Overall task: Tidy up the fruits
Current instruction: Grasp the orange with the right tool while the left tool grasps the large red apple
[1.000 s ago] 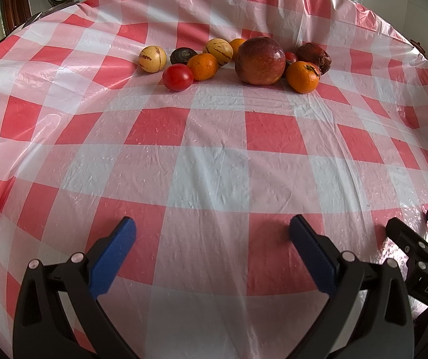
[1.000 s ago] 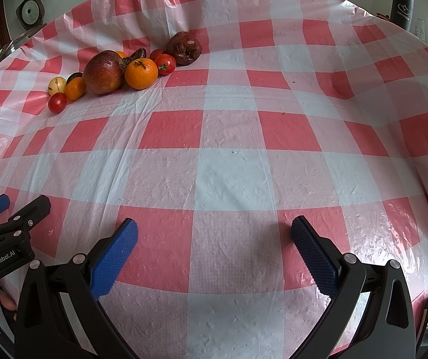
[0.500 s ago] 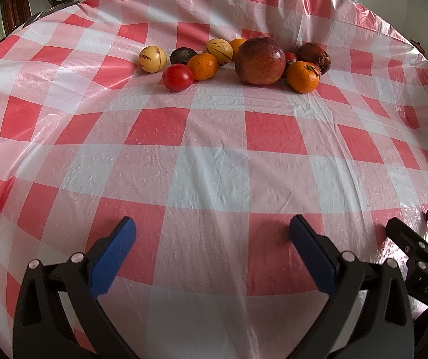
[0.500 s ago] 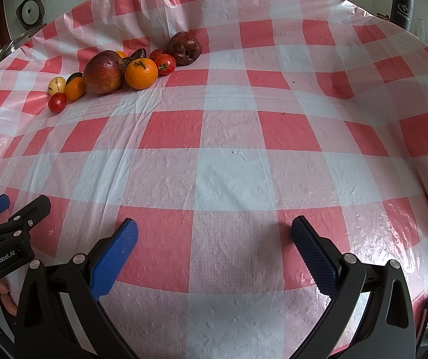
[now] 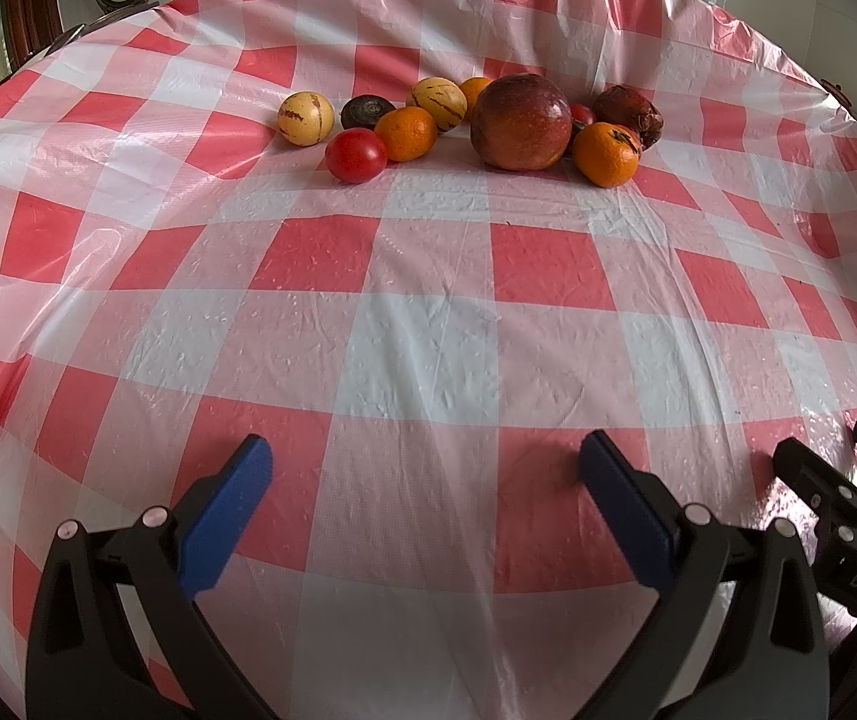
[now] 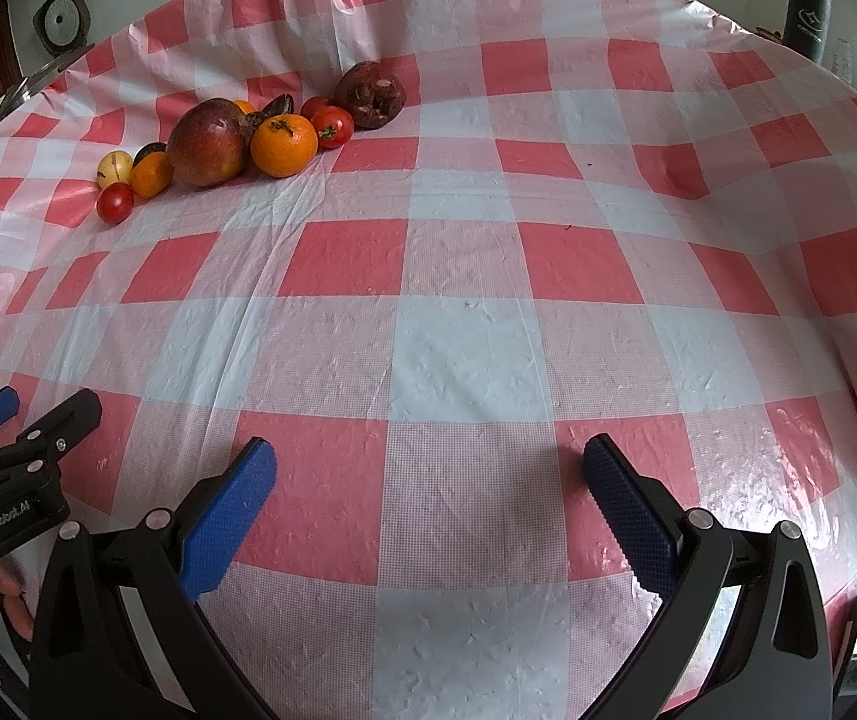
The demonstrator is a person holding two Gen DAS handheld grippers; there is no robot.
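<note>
Red-and-white checked tablecloth covers the table; fruit pile sits jumbled at upper centre. Left gripper and right gripper both gape empty at the frame bottom, so sorting looks unstarted.

Fruits clustered at table's far side, tomato frontmost left, pomegranate central

Fruit clustered on a checked tablecloth

A red-and-white checked plastic tablecloth, wrinkled, covers the table. Far ahead of the left jaws lie a large pomegranate, two oranges, a tomato, two yellow striped melons, a dark fruit and a shrivelled brown fruit, close together; from the right jaws the cluster sits far ahead and left.
</note>
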